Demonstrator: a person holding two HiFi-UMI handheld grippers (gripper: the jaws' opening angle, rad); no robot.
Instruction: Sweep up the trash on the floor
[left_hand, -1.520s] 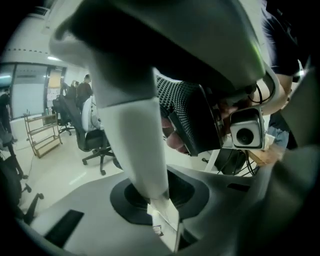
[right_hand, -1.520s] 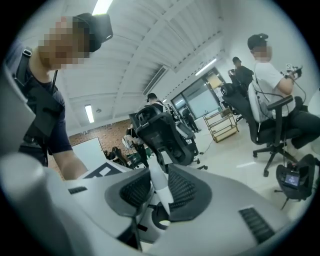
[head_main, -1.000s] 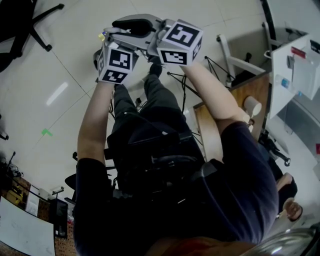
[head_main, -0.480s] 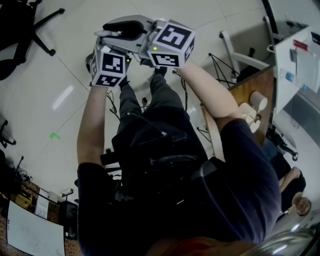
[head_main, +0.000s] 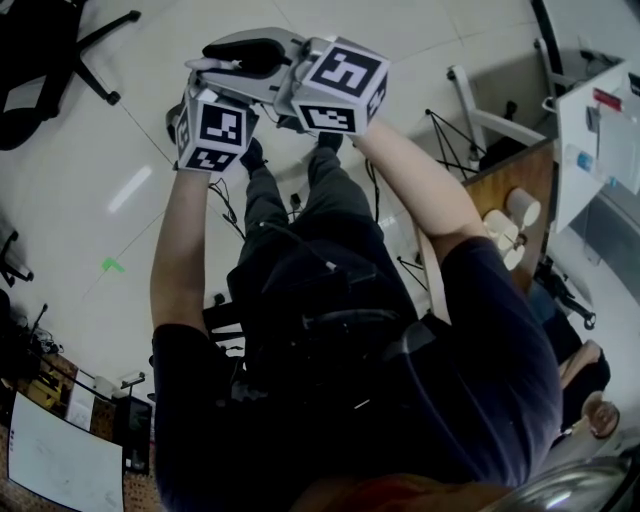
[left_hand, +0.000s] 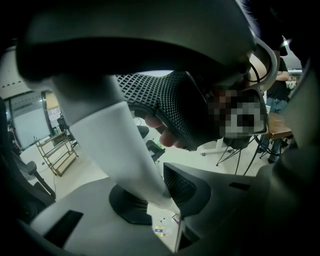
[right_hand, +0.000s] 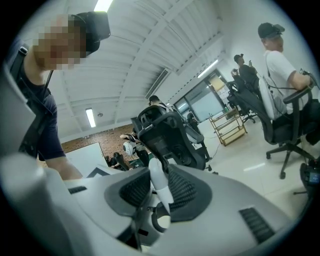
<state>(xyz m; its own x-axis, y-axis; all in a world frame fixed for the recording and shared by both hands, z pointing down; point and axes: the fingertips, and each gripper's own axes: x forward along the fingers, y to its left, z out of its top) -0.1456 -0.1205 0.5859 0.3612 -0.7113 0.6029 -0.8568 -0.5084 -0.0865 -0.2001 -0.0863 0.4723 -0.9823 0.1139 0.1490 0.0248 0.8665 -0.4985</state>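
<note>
The cubes (head_main: 212, 132) are white with black square markers. The left gripper (left_hand: 170, 150) is grey with black mesh pads (left_hand: 165, 100). The pole (left_hand: 115, 137) is white, the floor (head_main: 90, 200) cream, its mark (head_main: 112, 265) green.

Both arms outstretched; left gripper (left_hand: 152, 150), right gripper (right_hand: 159, 187) adjacent, jaws clamped.

A person in a dark shirt (head_main: 420, 400) stretches both arms over the pale tiled floor (head_main: 90, 160). The left gripper (head_main: 208, 125) and right gripper (head_main: 300, 75) sit side by side, their marker cubes almost touching. A black office chair (head_main: 40, 60) stands far left, and a green mark (head_main: 112, 265) lies nearer. A wooden table (head_main: 515, 165) stands to the right.
</note>
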